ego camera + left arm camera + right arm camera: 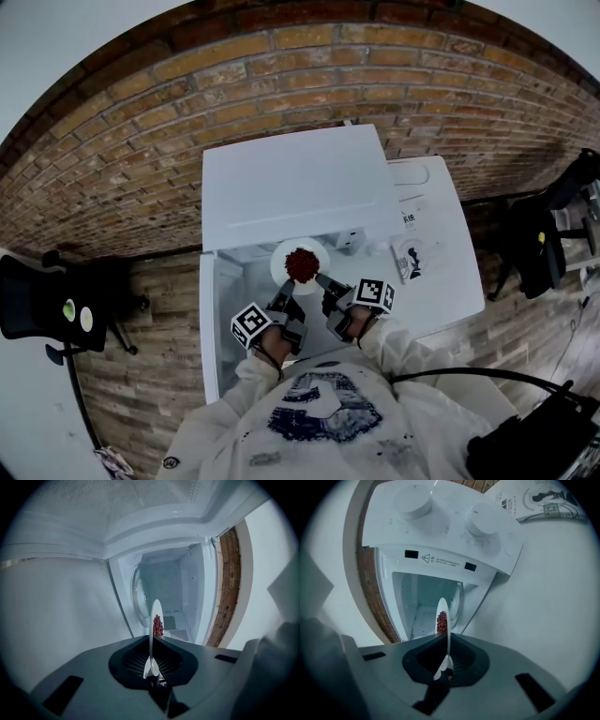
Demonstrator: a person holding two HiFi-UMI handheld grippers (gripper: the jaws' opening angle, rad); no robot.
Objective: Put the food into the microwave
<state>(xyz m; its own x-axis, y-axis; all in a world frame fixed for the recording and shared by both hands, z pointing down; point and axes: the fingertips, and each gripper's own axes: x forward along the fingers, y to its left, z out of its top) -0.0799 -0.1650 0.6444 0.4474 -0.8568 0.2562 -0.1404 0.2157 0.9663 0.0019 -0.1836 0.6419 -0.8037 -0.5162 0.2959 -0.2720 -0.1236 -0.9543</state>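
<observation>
Food, a small heap of dark red pieces (302, 263), sits in the middle of a round white plate (284, 253). The plate hangs level right at the mouth of the white microwave oven (291, 183), in front of its open cavity. The left gripper (284, 300) takes the plate's near rim on one side and the right gripper (324, 281) takes it on the other. In both gripper views the fingers are closed narrow onto the thin rim, with nothing else between them. The microwave's door (208, 328) stands swung out at its left, and its control panel with two round knobs (440, 531) lies at its right. The microwave stands on a white worktop (455, 281).

The step in hand looks to be carrying the plate inside. To do it well, both hands should advance together at one height, so the plate stays flat and the heap does not slide. The rim must clear the microwave's frame on each side. The plate should settle centred on the cavity floor before either grip lets go.
</observation>
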